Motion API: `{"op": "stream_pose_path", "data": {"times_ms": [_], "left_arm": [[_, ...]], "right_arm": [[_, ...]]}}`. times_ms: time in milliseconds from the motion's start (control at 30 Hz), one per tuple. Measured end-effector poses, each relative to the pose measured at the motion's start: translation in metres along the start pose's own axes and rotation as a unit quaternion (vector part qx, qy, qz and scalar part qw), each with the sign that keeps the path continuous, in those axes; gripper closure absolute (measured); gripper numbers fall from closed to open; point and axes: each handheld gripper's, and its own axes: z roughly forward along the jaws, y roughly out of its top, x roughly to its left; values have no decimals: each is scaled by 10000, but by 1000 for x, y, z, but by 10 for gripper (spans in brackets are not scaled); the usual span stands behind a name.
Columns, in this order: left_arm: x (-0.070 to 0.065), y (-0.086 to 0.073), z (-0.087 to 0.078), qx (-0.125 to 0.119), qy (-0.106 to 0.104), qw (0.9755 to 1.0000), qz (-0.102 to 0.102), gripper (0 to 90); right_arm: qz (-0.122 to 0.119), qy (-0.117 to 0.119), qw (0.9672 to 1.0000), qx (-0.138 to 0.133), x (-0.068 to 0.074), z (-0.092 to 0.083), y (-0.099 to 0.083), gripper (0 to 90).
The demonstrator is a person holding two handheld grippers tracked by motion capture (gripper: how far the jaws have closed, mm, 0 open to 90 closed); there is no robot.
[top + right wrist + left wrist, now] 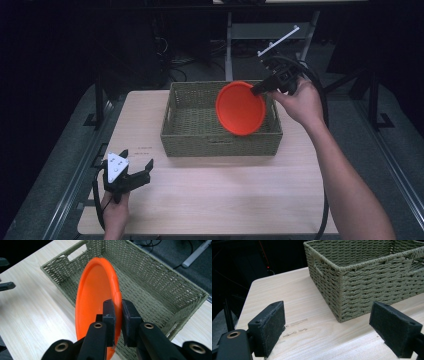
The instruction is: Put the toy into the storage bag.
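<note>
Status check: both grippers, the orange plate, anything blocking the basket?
Right gripper shut on orange plate, held tilted over wicker basket. Left gripper open, low over table. Nothing seen in the way.

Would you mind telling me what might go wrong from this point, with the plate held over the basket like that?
The right claw pinches the orange plate only at its rim, so it may slip or swing and drop. The plate hangs tilted above the woven basket, close to its near wall, so its lower edge might catch that wall on the way down. The left claw rests open on the table, too far away to help.
</note>
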Motion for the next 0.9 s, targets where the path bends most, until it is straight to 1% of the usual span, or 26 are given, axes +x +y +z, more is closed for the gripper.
{"op": "stream_pose_path", "data": {"times_ms": [133, 200, 233, 300, 367, 467, 567, 600, 700, 733, 867, 900], "left_arm": [[0, 0, 0, 5, -3, 10000, -10, 127], [1, 0, 0, 1, -2, 10000, -2, 128], [1, 0, 0, -2, -5, 10000, -1, 128], [0, 0, 0, 7, -5, 10000, 9, 128], [0, 0, 0, 15, -20, 10000, 5, 128], [-1, 1, -1, -5, -28, 10000, 24, 128], [-1, 0, 0, -3, -32, 10000, 3, 128], [-1, 0, -1, 17, -30, 10000, 20, 128], [-1, 0, 0, 23, -33, 10000, 31, 128], [-1, 0, 0, 20, -34, 10000, 32, 128], [-1, 0, -1, 16, -29, 10000, 30, 127], [-1, 0, -1, 10, -27, 10000, 31, 128]], "right_arm": [[48, -69, 10000, 39, -4, 4, 4, 819], [126, -128, 9998, 39, -9, 8, 6, 819], [126, -128, 9998, 39, -9, 8, 6, 819], [199, -151, 9997, 31, -12, 10, 7, 819], [206, -158, 9997, 37, -14, 12, 7, 818], [347, -154, 9993, 50, -21, 22, 3, 818], [417, -167, 9990, 70, -25, 27, 0, 819], [486, -195, 9986, 8, -29, 30, -2, 818], [541, -196, 9983, -54, -33, 33, -3, 818], [638, -207, 9977, -99, -36, 35, -3, 818], [686, -239, 9973, -67, -39, 41, -3, 818], [701, -287, 9971, -15, -40, 45, -3, 818]]}}
